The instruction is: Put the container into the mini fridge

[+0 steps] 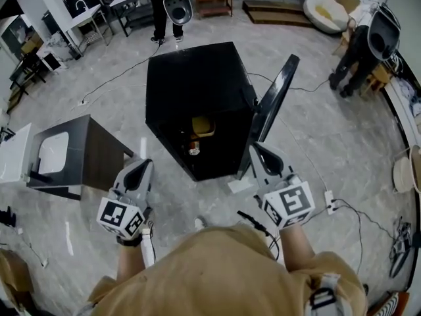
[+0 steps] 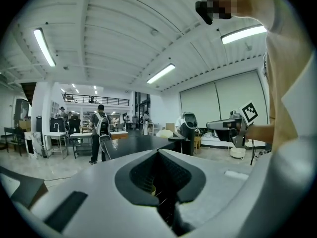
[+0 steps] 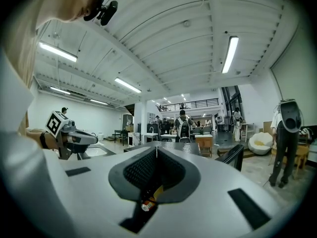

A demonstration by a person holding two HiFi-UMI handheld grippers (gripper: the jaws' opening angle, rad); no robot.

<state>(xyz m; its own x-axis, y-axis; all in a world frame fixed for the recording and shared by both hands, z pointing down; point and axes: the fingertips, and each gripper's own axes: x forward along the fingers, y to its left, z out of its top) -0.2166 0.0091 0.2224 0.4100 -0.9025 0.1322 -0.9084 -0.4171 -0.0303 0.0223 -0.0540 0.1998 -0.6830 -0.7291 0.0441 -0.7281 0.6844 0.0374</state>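
Note:
The black mini fridge (image 1: pixel 197 87) stands on the floor ahead of me with its door (image 1: pixel 273 104) swung open to the right. Inside it sits a yellow container (image 1: pixel 202 125), and a small can-like item (image 1: pixel 193 151) lies in front of it. My left gripper (image 1: pixel 140 170) is held low, left of the fridge opening, jaws shut and empty. My right gripper (image 1: pixel 256 151) is near the bottom of the door, also shut with nothing in it. In the left gripper view the left gripper (image 2: pixel 158 151) shows closed jaws; in the right gripper view the right gripper (image 3: pixel 156 148) shows the same.
A dark side table (image 1: pixel 92 157) with a white tray stands at the left. A power strip (image 1: pixel 330 201) and cables lie on the floor at the right. One person (image 1: pixel 168 8) stands behind the fridge and another person (image 1: pixel 358 48) at the far right.

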